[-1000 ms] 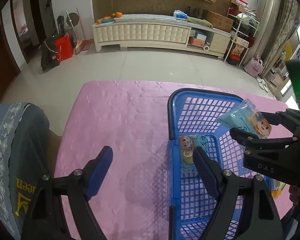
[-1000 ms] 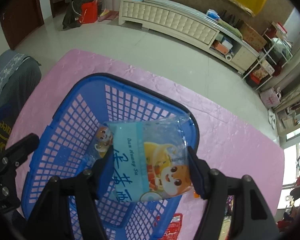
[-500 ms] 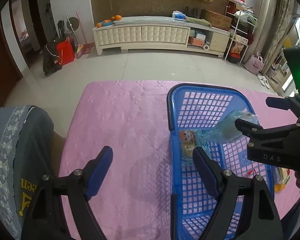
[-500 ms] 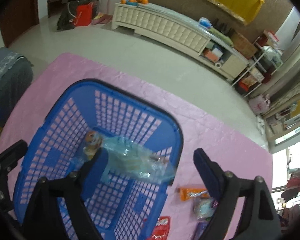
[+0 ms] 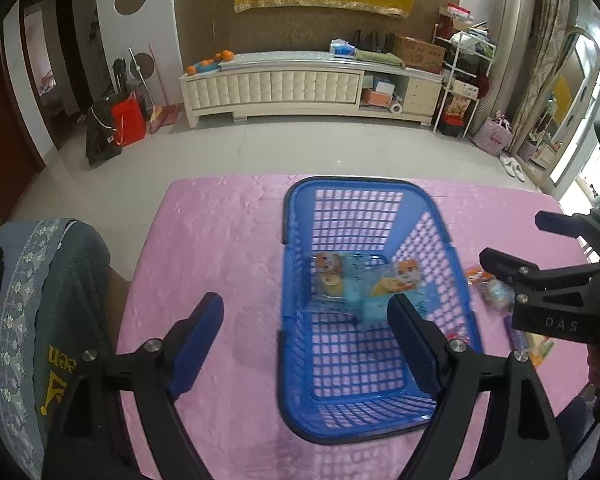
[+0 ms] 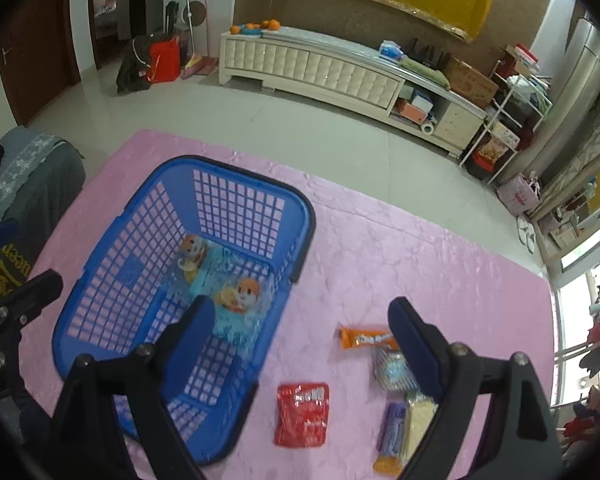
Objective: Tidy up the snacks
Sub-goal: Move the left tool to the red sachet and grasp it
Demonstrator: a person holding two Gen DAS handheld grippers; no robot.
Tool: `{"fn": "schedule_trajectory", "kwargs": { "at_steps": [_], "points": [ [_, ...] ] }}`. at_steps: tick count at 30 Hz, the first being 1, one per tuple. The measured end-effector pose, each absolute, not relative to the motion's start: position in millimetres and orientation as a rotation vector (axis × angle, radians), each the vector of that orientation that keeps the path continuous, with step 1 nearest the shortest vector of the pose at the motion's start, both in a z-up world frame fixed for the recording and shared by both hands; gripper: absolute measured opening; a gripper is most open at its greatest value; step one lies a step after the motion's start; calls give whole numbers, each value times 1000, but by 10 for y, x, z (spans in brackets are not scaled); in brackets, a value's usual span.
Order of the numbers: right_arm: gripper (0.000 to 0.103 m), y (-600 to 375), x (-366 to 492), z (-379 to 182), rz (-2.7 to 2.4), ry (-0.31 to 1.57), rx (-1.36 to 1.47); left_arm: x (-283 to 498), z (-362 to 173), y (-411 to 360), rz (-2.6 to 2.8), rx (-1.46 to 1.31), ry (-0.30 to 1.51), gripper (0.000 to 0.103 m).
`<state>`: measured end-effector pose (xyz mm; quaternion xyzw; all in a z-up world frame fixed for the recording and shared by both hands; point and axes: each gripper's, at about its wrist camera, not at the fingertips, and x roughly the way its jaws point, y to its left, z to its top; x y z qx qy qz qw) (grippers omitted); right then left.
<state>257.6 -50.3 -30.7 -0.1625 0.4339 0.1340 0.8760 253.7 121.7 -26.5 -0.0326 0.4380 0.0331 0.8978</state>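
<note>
Both grippers, left (image 5: pixel 306 318) and right (image 6: pixel 302 320), gape empty; only the right view shows the red packet (image 6: pixel 302 415) beside the basket (image 6: pixel 100 268)

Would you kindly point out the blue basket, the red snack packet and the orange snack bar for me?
blue basket (image 6: pixel 300 216): right wrist view, far right corner of its rim.
red snack packet (image 6: pixel 302 416): right wrist view, middle of its face.
orange snack bar (image 6: pixel 366 338): right wrist view, middle of its wrapper.

Two wrist views, both tilted down at my table.
Left looks over the basket (image 5: pixel 364 280) from its left, right from its right; both share basket and far cabinet (image 6: pixel 312 68).
</note>
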Motion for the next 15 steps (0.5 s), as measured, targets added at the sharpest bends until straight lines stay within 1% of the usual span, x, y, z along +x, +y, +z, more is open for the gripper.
{"fn": "schedule_trajectory", "kwargs": {
  "at_steps": [8, 15],
  "points": [
    [91, -992, 2335, -216, 280, 916, -248, 2303, -107, 843, 24, -39, 870, 82],
    [91, -1530, 2156, -161, 269, 913, -175, 2213, -95, 404, -25, -19, 862, 83]
  ]
}}
